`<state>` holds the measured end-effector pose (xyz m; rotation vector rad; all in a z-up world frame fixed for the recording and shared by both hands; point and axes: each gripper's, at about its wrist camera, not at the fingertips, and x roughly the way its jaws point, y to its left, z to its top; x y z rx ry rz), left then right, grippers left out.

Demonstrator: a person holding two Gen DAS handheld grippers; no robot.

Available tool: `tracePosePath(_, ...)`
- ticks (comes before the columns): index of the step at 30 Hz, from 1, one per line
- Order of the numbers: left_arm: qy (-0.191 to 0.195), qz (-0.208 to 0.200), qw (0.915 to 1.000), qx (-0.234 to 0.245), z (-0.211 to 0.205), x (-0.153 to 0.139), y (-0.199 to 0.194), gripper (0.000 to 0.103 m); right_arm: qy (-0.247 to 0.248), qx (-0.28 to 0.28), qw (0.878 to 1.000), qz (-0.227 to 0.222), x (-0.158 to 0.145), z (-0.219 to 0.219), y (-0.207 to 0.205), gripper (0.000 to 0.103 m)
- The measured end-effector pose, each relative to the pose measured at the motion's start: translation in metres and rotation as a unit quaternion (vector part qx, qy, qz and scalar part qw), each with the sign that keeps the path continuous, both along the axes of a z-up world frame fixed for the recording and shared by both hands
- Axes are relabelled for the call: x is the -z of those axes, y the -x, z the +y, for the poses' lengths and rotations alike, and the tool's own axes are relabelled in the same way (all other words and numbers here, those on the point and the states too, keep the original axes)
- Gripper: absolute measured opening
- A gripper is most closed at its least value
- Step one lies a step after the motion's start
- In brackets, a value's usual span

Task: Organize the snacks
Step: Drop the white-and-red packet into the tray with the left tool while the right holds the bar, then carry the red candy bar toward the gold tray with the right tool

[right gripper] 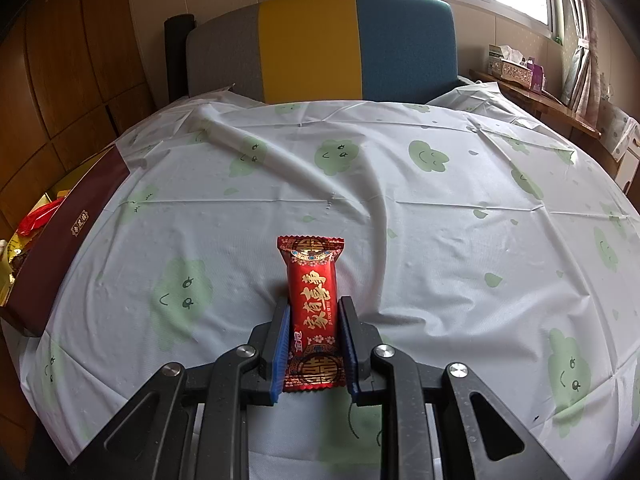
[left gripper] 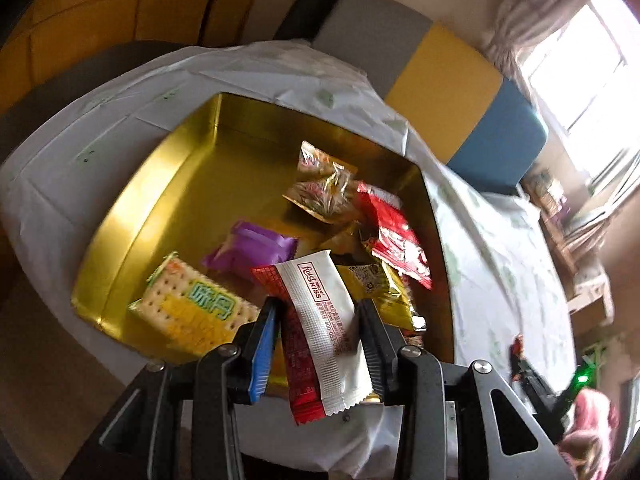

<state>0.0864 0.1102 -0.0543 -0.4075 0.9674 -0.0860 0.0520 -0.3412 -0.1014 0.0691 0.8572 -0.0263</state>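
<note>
Between right tongs (right gripper: 314,312): red candy (right gripper: 313,304).

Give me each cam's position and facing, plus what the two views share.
Left wrist: on the left gripper, angled down into the gold tin; its fingers flank a red-and-white packet.
Right wrist: on the right gripper, facing across the tablecloth toward the headboard; its fingers flank a red candy.
Shared: tablecloth, headboard, tin.

Daylight from the window (left gripper: 580,80) glares; fisheye edges bend, slightly blurred.
</note>
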Motion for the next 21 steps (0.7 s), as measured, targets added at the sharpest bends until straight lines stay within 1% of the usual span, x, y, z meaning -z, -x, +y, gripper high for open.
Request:
tracePosePath(2,-0.011,0.013,0.9999,0.000,-0.004,0.010,-0.010,0.040,-0.001,0.001,1.000,-0.001,0.000,0.000,0.000,0.023)
tracePosePath(4,-0.024,0.037,0.9990,0.001,-0.008,0.023,-0.020,0.040,-0.001,0.001,1.000,-0.002,0.000,0.000,0.000,0.023)
tracePosePath(5,-0.026,0.041,0.9988,0.000,-0.009,0.027,-0.023,0.040,-0.001,0.001,1.000,-0.002,0.000,-0.001,-0.001,0.023)
tracePosePath(6,-0.035,0.036,0.9988,0.000,-0.010,0.028,-0.026,0.040,-0.002,0.001,1.000,-0.002,0.000,-0.001,0.000,0.023)
tracePosePath(8,-0.050,0.043,0.9978,-0.004,-0.008,0.032,-0.035,0.041,-0.003,0.001,1.000,-0.003,0.000,-0.001,0.000,0.023)
tracePosePath(10,-0.051,0.047,0.9975,-0.011,-0.004,0.036,-0.043,0.044,-0.004,0.002,1.000,-0.004,0.000,-0.001,0.000,0.023)
tracePosePath(12,-0.054,0.047,0.9972,-0.022,-0.001,0.034,-0.046,0.045,-0.005,0.002,1.000,-0.004,0.000,-0.001,0.000,0.023)
tracePosePath(14,-0.063,0.045,0.9968,-0.021,-0.002,0.033,-0.046,0.048,-0.006,0.003,1.000,-0.005,0.000,-0.001,0.000,0.023)
tracePosePath(16,-0.078,0.039,0.9960,-0.020,-0.005,0.032,-0.043,0.055,-0.007,0.004,1.000,-0.005,0.000,-0.001,0.001,0.023)
tracePosePath(18,-0.092,0.033,0.9950,-0.020,-0.006,0.030,-0.036,0.056,-0.008,0.004,1.000,-0.005,0.000,-0.002,0.001,0.023)
tracePosePath(21,-0.101,0.022,0.9942,-0.028,-0.004,0.025,-0.026,0.062,-0.004,0.004,1.000,-0.005,0.000,-0.002,0.001,0.023)
